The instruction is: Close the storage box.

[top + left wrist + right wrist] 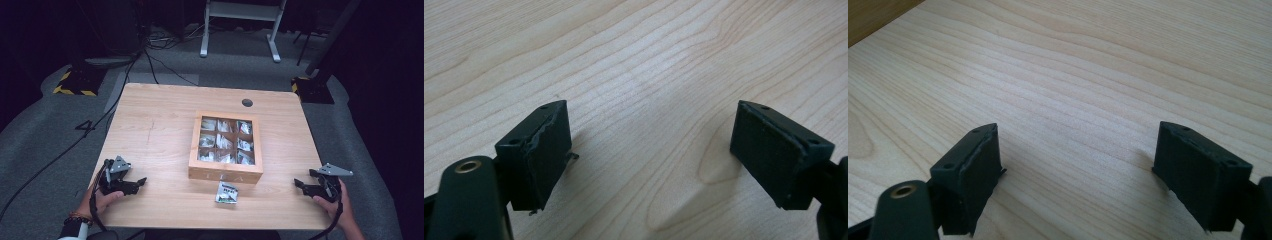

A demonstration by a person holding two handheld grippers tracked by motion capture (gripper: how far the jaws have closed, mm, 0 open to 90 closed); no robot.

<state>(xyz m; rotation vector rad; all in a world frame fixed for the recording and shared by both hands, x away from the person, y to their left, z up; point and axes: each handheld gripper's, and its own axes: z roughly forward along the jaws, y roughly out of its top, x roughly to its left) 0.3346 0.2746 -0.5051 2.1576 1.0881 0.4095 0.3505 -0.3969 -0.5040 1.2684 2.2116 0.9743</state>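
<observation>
Bright lit table (150, 125), dark surroundings; soft, slightly grainy pictures.

Overhead view; two close tabletop (150, 130) views

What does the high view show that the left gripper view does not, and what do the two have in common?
High view: the wooden tea box with its windowed lid shut over nine compartments of packets, a single tea packet lying on the table just in front of the box, the right gripper and both hands. Left gripper view: the left gripper up close, its black fingers spread wide with nothing between them. Shared: the light wooden table and the open left gripper resting low over it.
</observation>
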